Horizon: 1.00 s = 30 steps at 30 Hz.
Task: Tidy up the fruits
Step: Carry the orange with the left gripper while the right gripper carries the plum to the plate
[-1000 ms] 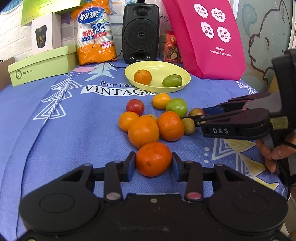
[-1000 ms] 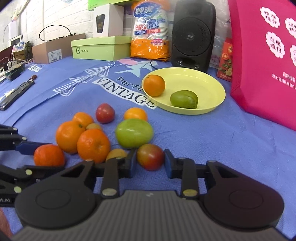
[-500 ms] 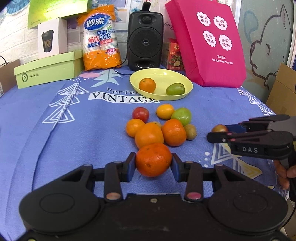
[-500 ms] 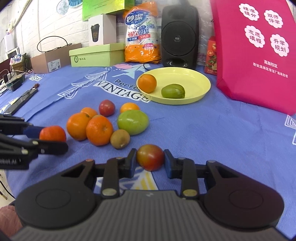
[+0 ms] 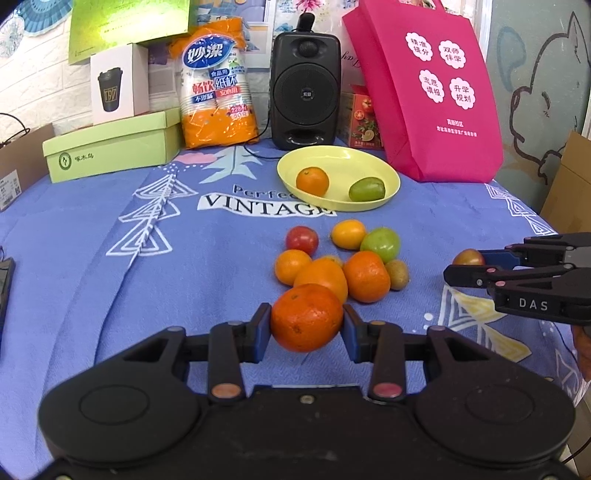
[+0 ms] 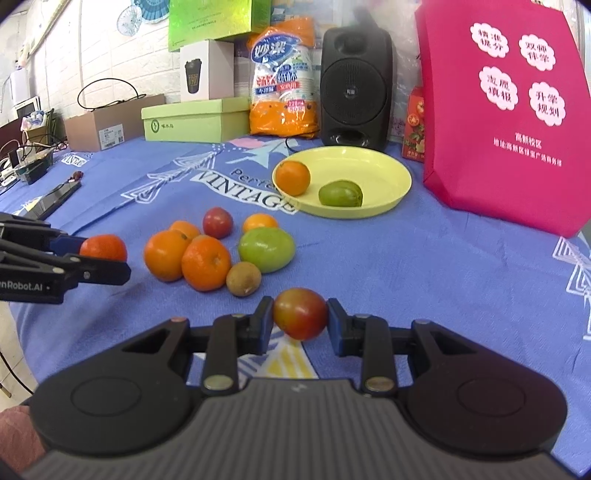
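While my left gripper clamps a mandarin and my right gripper what looks like a reddish tomato, either round fruit could slip out before reaching the yellow plate.

Right gripper carried its reddish fruit away from the pile; both grippers rose.

Both of my wrist views are bright and evenly lit, with soft light from above and only faint, short shadows under the fruit on the bench. A patch of glare washes out the green box at the top of the left view. The fisheye lens bends the edges strongly and leaves black corners. Colours are vivid and the middle is sharp; the body of my right hand-held gripper at the bottom looks slightly soft.
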Motion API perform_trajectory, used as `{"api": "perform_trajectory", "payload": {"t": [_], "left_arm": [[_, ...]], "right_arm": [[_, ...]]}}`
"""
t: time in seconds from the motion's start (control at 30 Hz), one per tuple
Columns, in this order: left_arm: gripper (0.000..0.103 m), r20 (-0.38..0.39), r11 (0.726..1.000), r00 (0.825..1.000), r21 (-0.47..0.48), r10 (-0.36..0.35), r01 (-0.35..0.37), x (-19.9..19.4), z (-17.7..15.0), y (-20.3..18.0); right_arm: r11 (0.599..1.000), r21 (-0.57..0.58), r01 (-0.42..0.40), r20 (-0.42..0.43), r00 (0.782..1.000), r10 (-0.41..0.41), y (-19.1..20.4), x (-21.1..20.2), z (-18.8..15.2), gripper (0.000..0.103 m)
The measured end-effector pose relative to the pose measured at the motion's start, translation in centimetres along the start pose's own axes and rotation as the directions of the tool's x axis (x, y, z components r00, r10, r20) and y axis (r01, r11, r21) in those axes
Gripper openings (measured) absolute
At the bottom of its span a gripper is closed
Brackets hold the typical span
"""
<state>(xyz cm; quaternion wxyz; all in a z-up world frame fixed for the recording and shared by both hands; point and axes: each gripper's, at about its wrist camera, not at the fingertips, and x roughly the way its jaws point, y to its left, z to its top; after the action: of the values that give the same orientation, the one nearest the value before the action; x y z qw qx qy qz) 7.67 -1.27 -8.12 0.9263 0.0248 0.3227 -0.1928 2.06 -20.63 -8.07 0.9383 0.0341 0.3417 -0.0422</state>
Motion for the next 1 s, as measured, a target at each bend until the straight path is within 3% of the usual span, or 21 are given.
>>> {"api": "perform_trajectory", "payload": {"t": [0.2, 0.43, 0.77, 1.0], "left_arm": [[0.039, 0.023, 1.000, 0.999, 0.019, -0.023, 0.023, 0.4, 2.1, 0.1], [0.039, 0.051, 0.997, 0.999, 0.079, -0.019, 0.015, 3.5, 6.8, 0.0], [0.039, 0.044, 0.993, 0.999, 0.113, -0.025, 0.020, 11.9, 14.5, 0.0], [0.039, -0.024, 0.997, 0.999, 0.069, -0.030, 0.032, 19.7, 18.3, 0.6]], "right_arm": [[1.000, -0.017, 0.010, 0.021, 1.000, -0.009, -0.3, 0.1, 1.4, 0.030], [0.998, -0.058, 0.029, 0.051, 0.998, -0.026, -1.0, 1.7, 4.7, 0.030], [0.997, -0.045, 0.070, 0.067, 0.995, -0.067, -3.8, 6.5, 9.8, 0.030], [0.995, 0.046, 0.084, 0.065, 0.994, -0.087, -6.0, 10.9, 11.7, 0.030]]}}
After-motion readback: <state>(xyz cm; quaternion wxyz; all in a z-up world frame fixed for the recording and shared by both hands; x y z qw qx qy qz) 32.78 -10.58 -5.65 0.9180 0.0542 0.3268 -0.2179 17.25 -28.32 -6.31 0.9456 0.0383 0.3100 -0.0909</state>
